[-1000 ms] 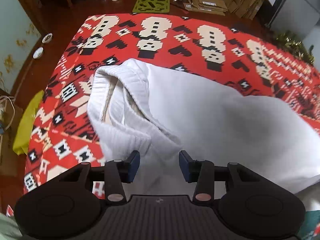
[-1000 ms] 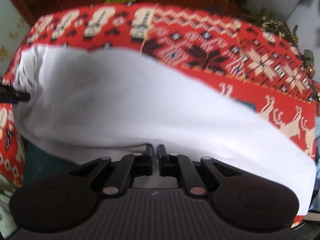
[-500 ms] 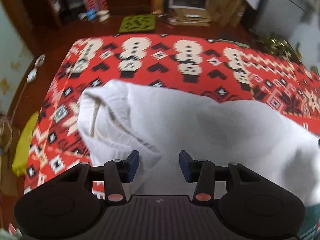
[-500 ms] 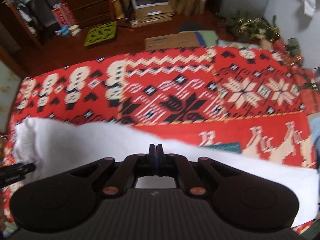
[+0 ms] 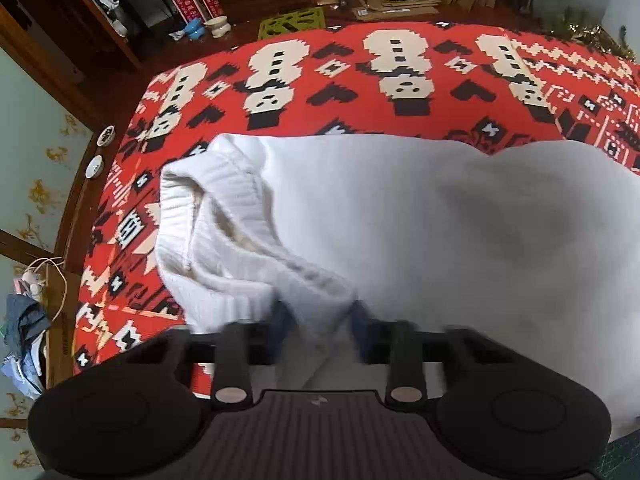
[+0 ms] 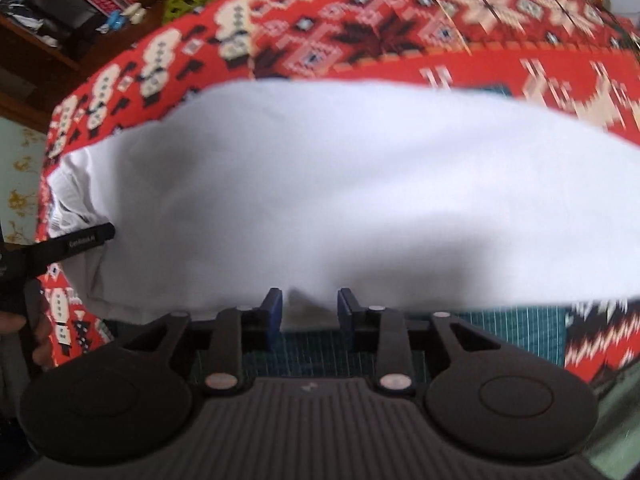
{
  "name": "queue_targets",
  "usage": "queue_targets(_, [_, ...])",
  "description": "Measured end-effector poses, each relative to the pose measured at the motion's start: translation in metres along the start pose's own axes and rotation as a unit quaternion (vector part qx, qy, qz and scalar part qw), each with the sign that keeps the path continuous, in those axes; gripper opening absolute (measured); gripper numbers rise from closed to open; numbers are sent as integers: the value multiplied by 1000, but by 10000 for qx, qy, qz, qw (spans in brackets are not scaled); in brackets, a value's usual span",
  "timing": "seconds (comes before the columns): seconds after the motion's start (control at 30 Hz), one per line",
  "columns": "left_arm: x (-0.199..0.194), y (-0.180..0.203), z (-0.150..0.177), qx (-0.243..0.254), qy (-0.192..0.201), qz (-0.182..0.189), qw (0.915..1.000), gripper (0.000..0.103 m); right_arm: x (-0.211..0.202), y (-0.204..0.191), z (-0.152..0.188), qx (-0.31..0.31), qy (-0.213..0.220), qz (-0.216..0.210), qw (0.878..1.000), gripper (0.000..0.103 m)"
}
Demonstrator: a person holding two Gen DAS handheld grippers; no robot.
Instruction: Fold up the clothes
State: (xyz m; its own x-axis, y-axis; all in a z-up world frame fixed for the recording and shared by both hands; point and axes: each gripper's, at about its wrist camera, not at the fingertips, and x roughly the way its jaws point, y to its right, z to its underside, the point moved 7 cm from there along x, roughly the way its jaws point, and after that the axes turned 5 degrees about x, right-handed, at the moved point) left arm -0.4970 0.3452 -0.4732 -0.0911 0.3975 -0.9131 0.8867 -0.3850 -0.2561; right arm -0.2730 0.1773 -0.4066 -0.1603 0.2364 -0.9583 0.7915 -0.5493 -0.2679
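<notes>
A white garment (image 5: 440, 220) lies across the red patterned blanket (image 5: 340, 80), its ribbed hem (image 5: 224, 184) bunched at the left end. My left gripper (image 5: 320, 330) is open, and a fold of the hem sits between its blurred fingers. In the right wrist view the same garment (image 6: 320, 180) spreads wide and smooth. My right gripper (image 6: 308, 312) is open at its near edge, with the cloth just at the fingertips. The left gripper's finger (image 6: 80, 240) shows at the garment's left end, a hand (image 6: 40, 344) below it.
A green cutting mat (image 6: 320, 352) lies under the right gripper on the blanket (image 6: 360, 32). Beyond the far edge are a wooden floor with bowls (image 5: 216, 26), a green trivet (image 5: 290, 22) and cardboard (image 5: 396, 0). Small dishes (image 5: 100, 152) and a clothes pile (image 5: 24, 320) lie at left.
My right gripper went from shut on the garment's edge to open, and the garment dropped flat. The left gripper stayed open and closed in on the ribbed hem.
</notes>
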Motion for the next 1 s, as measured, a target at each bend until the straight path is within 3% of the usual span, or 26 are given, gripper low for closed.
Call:
queue_targets(0.07, [-1,-10,-2,-193,-67,4,9998,9,7,6,6,44,-33,93,9999,43])
queue_targets(0.23, [-10,-45,-14,-852,-56,130,9963,9,24,25,17,884,-229,-154,9957,45])
queue_targets(0.33, [-16,-66,-20,-1183,-8,166,9928,9,25,35,20,1796,-224,-784,9804,49])
queue_targets(0.43, [-20,-81,-25,-1395,14,206,9900,9,26,44,17,2522,-52,-1073,9617,55])
queue_targets(0.47, [-22,-85,-26,-1514,12,276,9881,9,28,46,15,2631,-21,-1067,9588,52])
queue_targets(0.53, [-27,-96,-26,-1742,3,357,9841,9,32,52,11,2679,-12,-866,9596,10])
queue_targets(0.57, [-30,-101,-26,-1857,-1,397,9818,8,32,52,10,2639,-53,-702,9620,5])
queue_targets(0.8, [-63,-152,-30,-2788,240,885,9560,8,-43,12,-45,1369,870,-559,9852,4])
queue_targets(1.0, [-73,-170,-66,-3008,756,947,9460,8,-104,-40,-138,89,1757,-666,9822,4])
